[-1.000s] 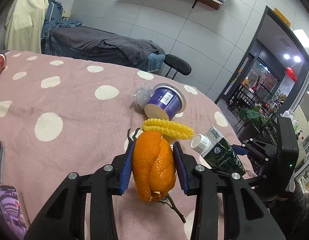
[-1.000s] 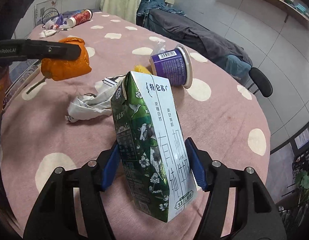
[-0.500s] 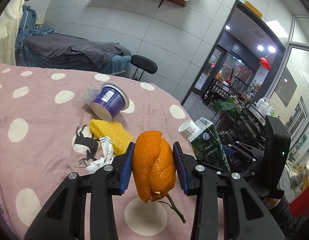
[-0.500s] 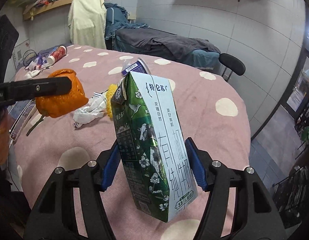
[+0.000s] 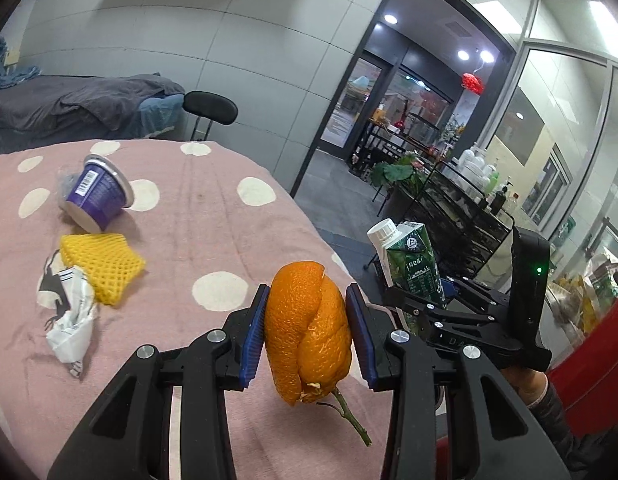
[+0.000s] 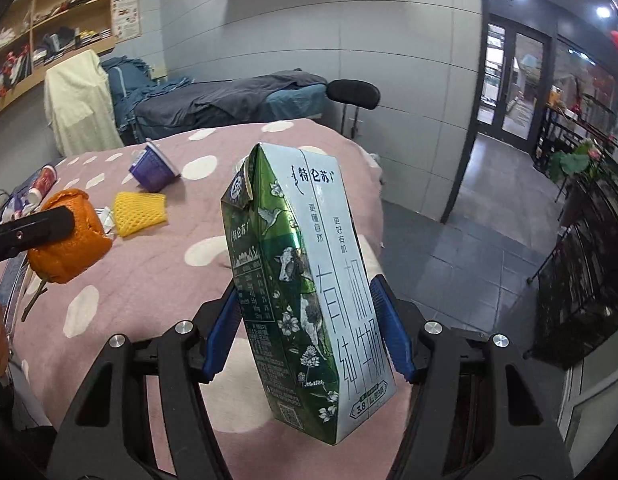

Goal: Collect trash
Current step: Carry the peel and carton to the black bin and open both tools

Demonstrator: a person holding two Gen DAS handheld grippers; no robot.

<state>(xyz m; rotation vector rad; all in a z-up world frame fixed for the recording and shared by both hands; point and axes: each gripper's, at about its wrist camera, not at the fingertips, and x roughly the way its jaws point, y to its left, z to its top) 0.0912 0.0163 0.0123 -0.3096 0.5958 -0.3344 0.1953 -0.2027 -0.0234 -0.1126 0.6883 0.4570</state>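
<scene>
From the left wrist I have my left gripper (image 5: 307,334) clenched on an orange peel (image 5: 308,330), hanging above the near edge of the table (image 5: 213,216); it is light, soft and springy, so I pinch its broad sides. From the right wrist, my right gripper (image 6: 307,330) grasps a milk carton (image 6: 309,284) by its flat side panels, past the table's edge; it looks light, probably empty, and would dent easily.
</scene>
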